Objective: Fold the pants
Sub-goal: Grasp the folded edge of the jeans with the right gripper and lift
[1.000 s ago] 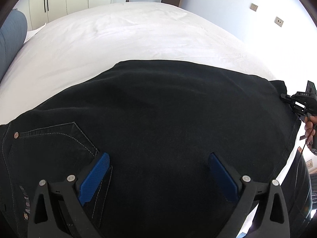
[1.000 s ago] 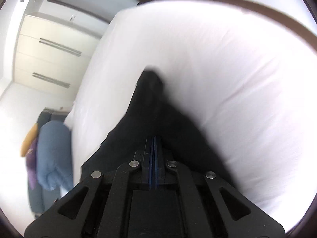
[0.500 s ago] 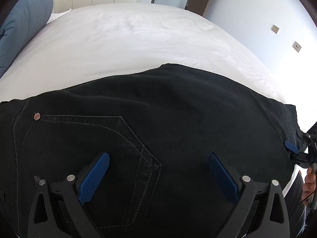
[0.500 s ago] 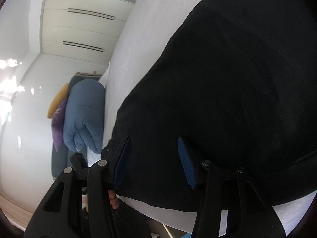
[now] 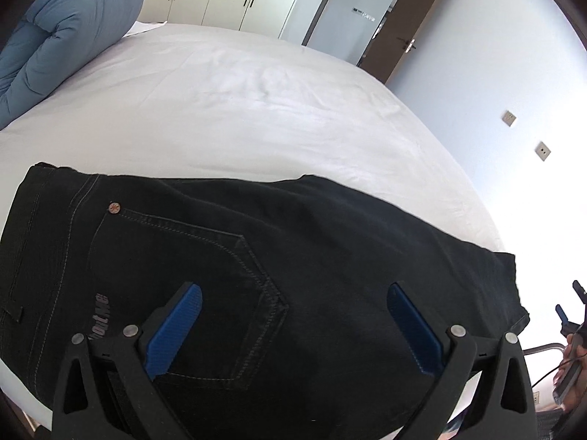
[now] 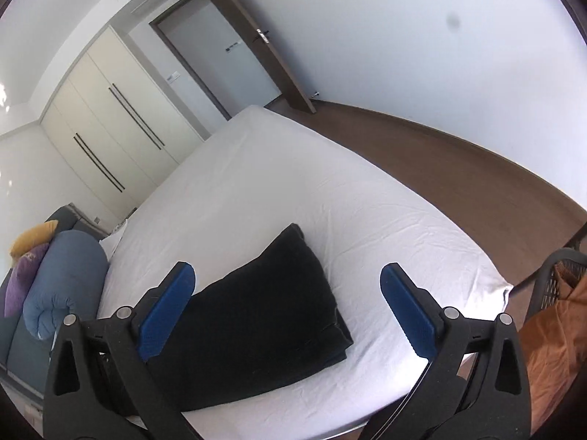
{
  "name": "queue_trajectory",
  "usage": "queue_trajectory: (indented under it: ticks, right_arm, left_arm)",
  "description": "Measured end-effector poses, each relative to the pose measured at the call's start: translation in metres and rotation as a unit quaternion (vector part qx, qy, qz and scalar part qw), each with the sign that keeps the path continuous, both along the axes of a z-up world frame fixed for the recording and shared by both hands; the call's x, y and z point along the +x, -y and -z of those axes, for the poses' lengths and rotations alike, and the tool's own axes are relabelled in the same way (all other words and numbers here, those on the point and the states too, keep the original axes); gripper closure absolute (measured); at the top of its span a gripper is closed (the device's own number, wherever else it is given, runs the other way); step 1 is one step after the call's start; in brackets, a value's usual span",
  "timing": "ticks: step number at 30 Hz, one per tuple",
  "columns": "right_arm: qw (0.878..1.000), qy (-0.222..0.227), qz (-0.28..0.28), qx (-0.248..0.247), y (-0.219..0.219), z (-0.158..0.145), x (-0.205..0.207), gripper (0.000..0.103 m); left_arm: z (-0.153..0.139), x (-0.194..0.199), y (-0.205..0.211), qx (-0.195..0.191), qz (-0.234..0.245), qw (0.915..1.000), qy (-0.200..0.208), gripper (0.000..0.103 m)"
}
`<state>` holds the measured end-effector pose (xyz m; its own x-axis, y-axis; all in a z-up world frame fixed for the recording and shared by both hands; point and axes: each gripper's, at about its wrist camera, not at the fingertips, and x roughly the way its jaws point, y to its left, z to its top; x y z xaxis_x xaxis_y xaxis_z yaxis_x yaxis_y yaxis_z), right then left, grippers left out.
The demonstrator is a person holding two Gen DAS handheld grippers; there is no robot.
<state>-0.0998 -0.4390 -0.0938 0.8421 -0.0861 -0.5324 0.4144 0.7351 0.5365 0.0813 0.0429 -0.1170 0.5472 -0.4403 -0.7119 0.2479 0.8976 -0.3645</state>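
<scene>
The bed [image 6: 367, 198], under a white sheet, filled a bedroom with cream wardrobe doors [image 6: 110, 139] and an open brown door [image 6: 256, 40] beyond it. On the sheet near the close edge lay the black jeans [image 6: 271, 311], folded into a long flat band; in the left wrist view their back pocket [image 5: 190, 293] faced up, with a copper rivet [image 5: 114, 208] at its corner. My left jaws [image 5: 293, 322] hung spread wide above that pocket, nothing between the blue pads. My right jaws [image 6: 290, 308] had just been opening and stood wide too, above the jeans' other end, gripping nothing. A rolled blue duvet [image 6: 62, 286] sat just off the bed's far left side, with purple and yellow cushions [image 6: 25, 267] beside it. At the right edge stood a dark wicker chair [image 6: 550, 278] holding orange cloth [image 6: 550, 348].
</scene>
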Motion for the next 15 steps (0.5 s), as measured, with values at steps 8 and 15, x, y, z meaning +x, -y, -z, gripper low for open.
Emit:
queue_trajectory:
  ticks: [8, 15]
  right_arm:
    - [0.952, -0.014, 0.023, 0.305, -0.003, 0.091, -0.017, 0.000]
    - [0.931, -0.002, 0.038, 0.364, 0.001, 0.134, -0.004, 0.000]
  left_arm:
    - [-0.005, -0.013, 0.058, -0.021, 0.056, 0.9981, -0.012, 0.000]
    - [-0.005, -0.017, 0.085, -0.019, 0.070, 0.9973, -0.009, 0.000]
